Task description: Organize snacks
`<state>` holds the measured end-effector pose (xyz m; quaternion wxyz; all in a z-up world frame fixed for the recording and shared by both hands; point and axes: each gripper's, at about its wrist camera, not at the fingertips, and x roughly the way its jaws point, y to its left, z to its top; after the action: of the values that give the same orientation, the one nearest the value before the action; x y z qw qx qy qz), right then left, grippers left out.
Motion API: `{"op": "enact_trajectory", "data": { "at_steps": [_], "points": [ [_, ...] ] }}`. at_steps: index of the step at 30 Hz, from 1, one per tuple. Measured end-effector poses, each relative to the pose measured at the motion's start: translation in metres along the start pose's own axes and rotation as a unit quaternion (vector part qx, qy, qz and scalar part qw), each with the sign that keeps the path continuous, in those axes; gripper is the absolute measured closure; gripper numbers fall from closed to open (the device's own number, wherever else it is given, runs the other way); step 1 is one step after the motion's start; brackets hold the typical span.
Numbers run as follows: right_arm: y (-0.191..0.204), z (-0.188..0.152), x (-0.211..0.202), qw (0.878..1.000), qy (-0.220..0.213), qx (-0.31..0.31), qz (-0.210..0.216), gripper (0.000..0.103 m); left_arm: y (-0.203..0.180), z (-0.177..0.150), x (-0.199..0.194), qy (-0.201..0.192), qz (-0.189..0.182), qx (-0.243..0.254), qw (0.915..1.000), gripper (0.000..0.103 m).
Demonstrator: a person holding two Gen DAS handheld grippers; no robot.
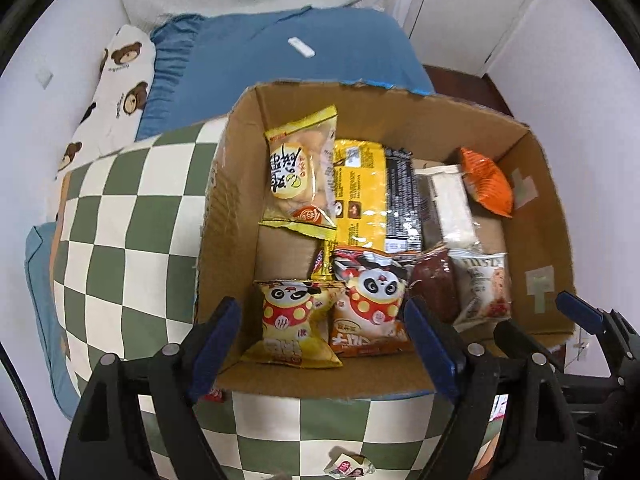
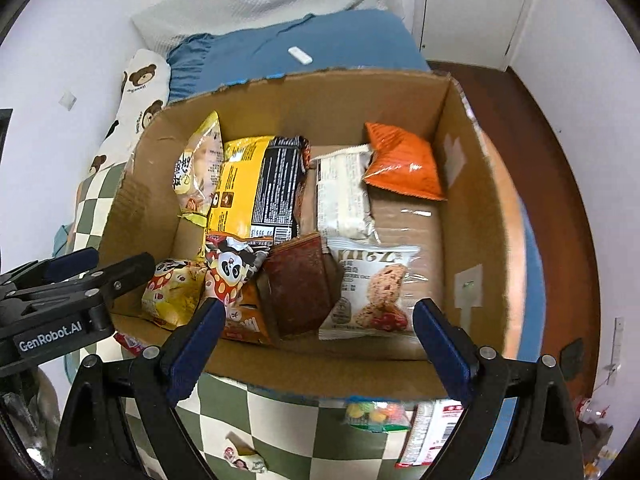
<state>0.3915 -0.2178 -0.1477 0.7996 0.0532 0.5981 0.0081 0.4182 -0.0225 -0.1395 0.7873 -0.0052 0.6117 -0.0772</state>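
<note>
Most snack packets already lie in the cardboard box (image 2: 472, 184) on the bed, a few loose wrappers (image 2: 378, 414) remain outside, and both the left gripper (image 1: 320, 344) and right gripper (image 2: 316, 344) hover with jaws released, empty.

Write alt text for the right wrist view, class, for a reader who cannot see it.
An open cardboard box on a green-checked quilt holds snack packets, among them an orange packet at the back. The open right gripper hovers empty at its near edge, the left gripper alongside.
</note>
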Motion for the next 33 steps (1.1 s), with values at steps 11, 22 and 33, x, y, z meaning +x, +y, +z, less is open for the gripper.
{"op": "enact_trajectory", "data": {
  "at_steps": [11,22,33],
  "points": [
    [-0.007,-0.032,-0.071,0.996,-0.089,-0.009,-0.017,0.006,-0.012,-0.046,-0.071,-0.100,0.006,0.015,0.9949,0.020],
    [-0.018,-0.085,-0.138,0.989,-0.148,0.001,0.021,0.006,-0.022,-0.098,-0.127,-0.159,0.000,0.020,0.9871,0.020],
    [-0.112,-0.136,-0.047,0.996,-0.031,0.086,0.006,0.030,-0.022,-0.185,0.009,0.036,-0.009,0.017,0.9992,0.020]
  ]
}}
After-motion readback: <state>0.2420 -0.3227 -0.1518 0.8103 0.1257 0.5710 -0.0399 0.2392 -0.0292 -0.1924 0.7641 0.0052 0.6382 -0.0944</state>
